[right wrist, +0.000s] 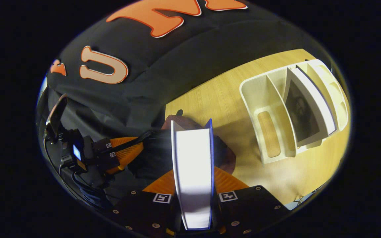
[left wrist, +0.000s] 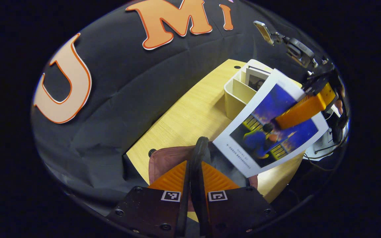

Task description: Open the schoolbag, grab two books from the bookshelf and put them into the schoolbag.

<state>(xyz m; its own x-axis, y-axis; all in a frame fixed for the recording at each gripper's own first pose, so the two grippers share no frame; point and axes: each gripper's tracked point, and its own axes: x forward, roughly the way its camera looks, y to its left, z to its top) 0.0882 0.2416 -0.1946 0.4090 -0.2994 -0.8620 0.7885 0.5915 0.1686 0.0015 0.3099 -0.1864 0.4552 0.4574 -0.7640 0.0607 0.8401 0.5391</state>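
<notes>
In the left gripper view, the left gripper (left wrist: 195, 172) pinches the black handle (left wrist: 199, 155) of the brown schoolbag (left wrist: 167, 158) between both fingers. Beyond it, at two o'clock, the right gripper (left wrist: 271, 127) clamps a blue-covered book (left wrist: 270, 124) over the bag. In the right gripper view, the bookshelf (right wrist: 263, 96) sits at two o'clock on the wooden table (right wrist: 220, 96), one book (right wrist: 301, 112) upright inside.

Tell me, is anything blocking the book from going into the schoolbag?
Nothing visible does. The right tongs hold the book in the air just above the schoolbag. The left tongs pinch the bag's black strap, apparently holding it open. The bookshelf stands off to the side on the table.
</notes>
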